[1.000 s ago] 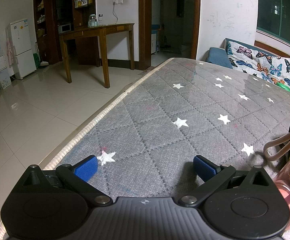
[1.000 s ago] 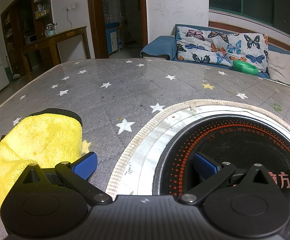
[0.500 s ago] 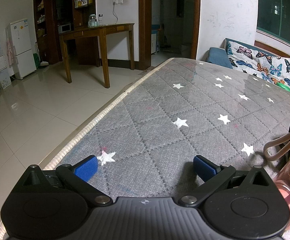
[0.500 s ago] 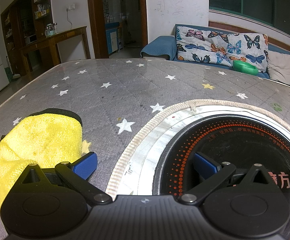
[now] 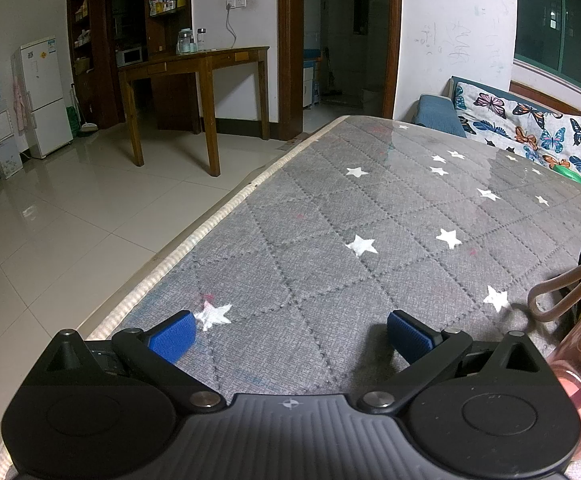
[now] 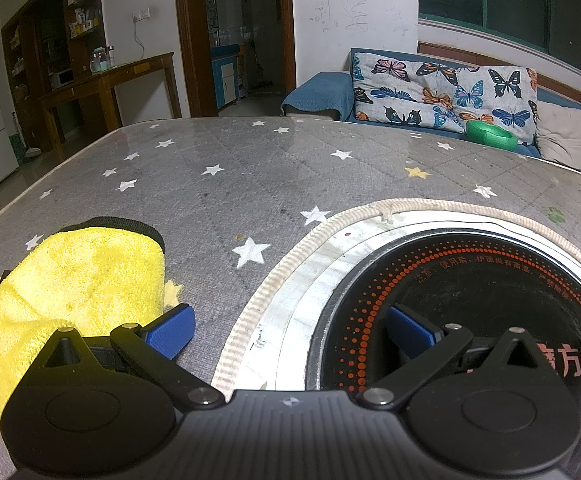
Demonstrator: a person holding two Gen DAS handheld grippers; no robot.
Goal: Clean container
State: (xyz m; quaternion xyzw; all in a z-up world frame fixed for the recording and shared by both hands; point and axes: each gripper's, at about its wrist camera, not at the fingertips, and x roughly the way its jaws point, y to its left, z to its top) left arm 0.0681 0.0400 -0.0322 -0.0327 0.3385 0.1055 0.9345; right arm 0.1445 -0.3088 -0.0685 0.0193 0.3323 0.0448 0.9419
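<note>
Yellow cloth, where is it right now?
In the right wrist view, the yellow cloth lies on the grey table, left of the round cooktop.

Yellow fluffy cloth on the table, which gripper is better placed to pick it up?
Likely the right gripper: its open jaws sit beside the yellow fluffy cloth. The left gripper faces bare tabletop.

left gripper (image 5: 290,334): jaws wide, empty | right gripper (image 6: 290,330): jaws wide, empty

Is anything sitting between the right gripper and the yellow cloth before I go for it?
Nothing visible. The yellow cloth lies on the grey star-patterned tablecloth just ahead-left of the open right gripper, with only bare fabric between them. The inset cooktop is off to the other side.
</note>
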